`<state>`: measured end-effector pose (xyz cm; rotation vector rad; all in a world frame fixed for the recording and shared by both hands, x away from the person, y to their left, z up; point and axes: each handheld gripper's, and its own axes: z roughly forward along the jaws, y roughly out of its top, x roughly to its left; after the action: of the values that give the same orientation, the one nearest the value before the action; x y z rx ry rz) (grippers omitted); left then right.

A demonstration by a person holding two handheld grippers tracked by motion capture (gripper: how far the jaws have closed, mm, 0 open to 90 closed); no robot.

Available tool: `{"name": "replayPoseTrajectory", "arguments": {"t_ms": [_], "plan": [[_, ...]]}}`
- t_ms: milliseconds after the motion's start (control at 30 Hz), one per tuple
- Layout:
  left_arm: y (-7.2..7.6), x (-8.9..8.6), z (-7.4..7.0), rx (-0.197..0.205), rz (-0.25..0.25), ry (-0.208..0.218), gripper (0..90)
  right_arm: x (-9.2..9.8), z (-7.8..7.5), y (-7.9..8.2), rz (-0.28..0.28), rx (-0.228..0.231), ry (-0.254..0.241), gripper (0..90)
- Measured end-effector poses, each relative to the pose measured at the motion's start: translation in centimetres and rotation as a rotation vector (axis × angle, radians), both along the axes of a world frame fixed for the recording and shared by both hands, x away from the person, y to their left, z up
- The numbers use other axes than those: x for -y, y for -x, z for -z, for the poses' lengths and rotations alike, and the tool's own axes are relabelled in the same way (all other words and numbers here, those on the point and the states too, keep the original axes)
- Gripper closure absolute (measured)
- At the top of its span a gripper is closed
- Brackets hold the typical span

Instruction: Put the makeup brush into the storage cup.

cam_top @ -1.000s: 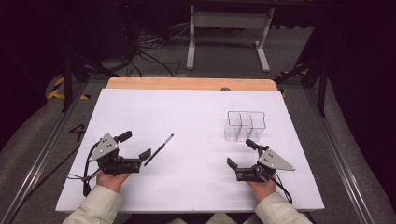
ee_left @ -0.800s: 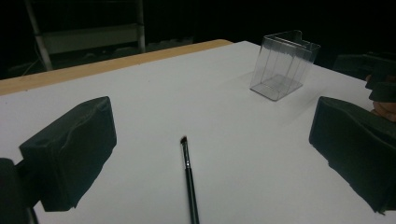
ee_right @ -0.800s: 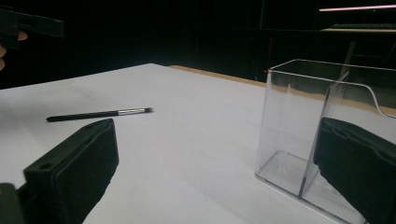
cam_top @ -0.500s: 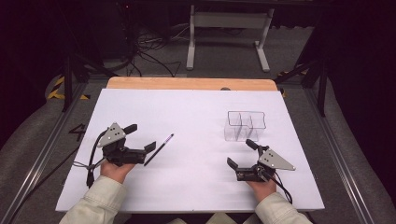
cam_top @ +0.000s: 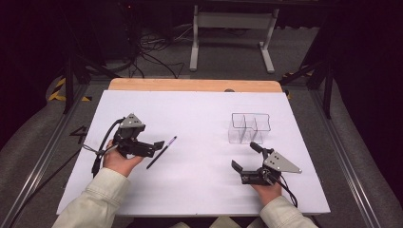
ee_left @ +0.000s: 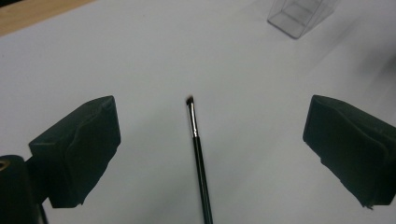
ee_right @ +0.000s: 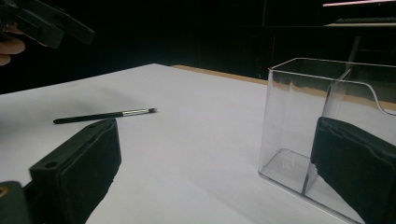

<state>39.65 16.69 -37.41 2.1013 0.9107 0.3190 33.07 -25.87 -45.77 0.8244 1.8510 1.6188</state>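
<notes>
Makeup brush flat on white table, left half, bristle end toward far right corner. Left gripper just beside it, jaws wide, empty, straddling shaft lengthwise. Right gripper wide open, empty, near clear divided organizer.

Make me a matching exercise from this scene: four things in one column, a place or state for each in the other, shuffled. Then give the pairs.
Things:
1. makeup brush
2. clear organiser
3. left gripper
4. right gripper

Places or states:
A. open, just below the organiser
B. lying flat on the white table
C. empty, standing upright
D. open, raised over the brush's handle end

Pairs: 1-B, 2-C, 3-D, 4-A
</notes>
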Motion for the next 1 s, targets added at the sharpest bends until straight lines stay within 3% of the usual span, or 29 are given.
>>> {"name": "replayPoseTrajectory", "arguments": {"t_ms": [200, 367, 567, 1000], "plan": [[-1.3, 0.7, -0.5, -0.096, 0.005, -0.090, 5.1, 0.1, 0.0, 0.0, -0.003, -0.014, -0.008, 4.5], [-2.0, 1.1, -0.7, -0.145, 0.000, -0.129, 5.7, 0.3, -0.1, -0.1, -0.004, -0.037, -0.007, 6.5], [-3.0, 2.0, -0.7, -0.232, 0.049, -0.202, 7.3, 0.3, -0.1, -0.1, -0.014, -0.042, -0.007, 7.9], [-4.3, 3.1, -0.2, -0.328, 0.067, -0.354, 7.8, 0.3, 0.0, -0.2, -0.018, -0.050, -0.005, 8.8]]}}
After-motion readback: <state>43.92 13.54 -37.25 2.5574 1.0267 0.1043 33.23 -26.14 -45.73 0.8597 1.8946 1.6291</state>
